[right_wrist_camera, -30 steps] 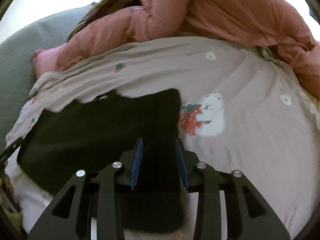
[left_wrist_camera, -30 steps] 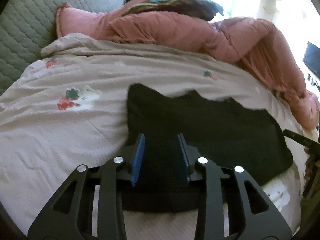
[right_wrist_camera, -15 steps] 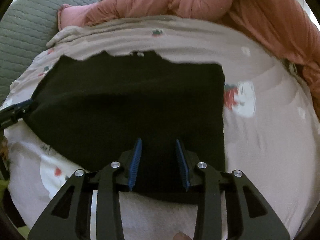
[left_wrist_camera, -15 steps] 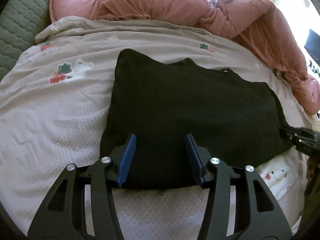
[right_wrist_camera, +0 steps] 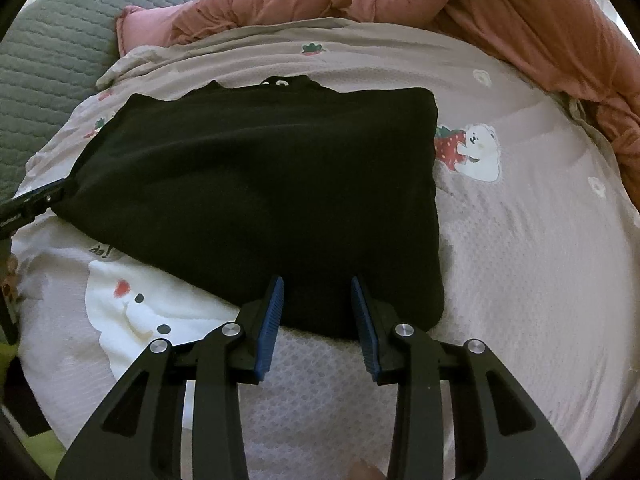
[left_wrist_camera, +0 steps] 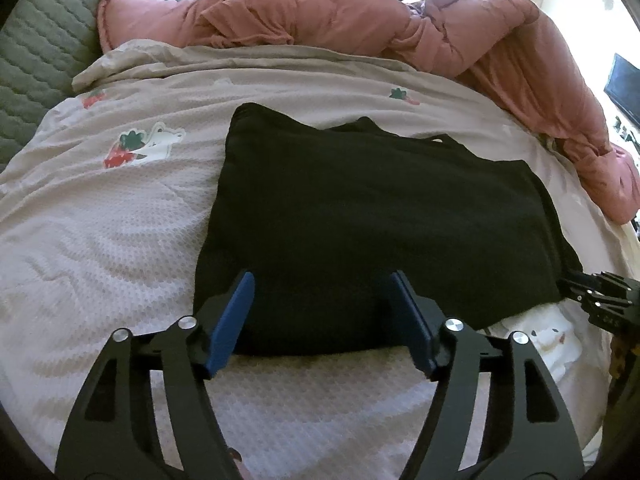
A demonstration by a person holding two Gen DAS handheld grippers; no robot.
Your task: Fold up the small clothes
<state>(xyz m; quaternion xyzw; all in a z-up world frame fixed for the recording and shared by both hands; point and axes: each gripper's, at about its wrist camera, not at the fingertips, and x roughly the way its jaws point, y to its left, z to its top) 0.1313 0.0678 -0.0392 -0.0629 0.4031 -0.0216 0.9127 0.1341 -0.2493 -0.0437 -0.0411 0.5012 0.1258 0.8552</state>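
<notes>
A black garment [left_wrist_camera: 360,216] lies folded flat on the beige patterned bedsheet [left_wrist_camera: 100,240]; it also shows in the right wrist view [right_wrist_camera: 256,184]. My left gripper [left_wrist_camera: 322,280] is open, its blue pads over the garment's near left edge, holding nothing. My right gripper [right_wrist_camera: 317,284] is open, its pads apart over the garment's near right corner, holding nothing. The right gripper's tip shows at the right of the left wrist view [left_wrist_camera: 592,292]; the left gripper's tip shows at the left of the right wrist view [right_wrist_camera: 36,200].
A bunched pink quilt [left_wrist_camera: 360,20] lies along the far side and right of the bed [right_wrist_camera: 520,20]. A grey-green quilted cushion [left_wrist_camera: 36,40] stands at the far left. A bear-and-strawberry print [right_wrist_camera: 468,152] marks the sheet right of the garment.
Both grippers have opened and let go of the garment. They have drawn back towards its near edge, and the garment now lies flat on the bed.
</notes>
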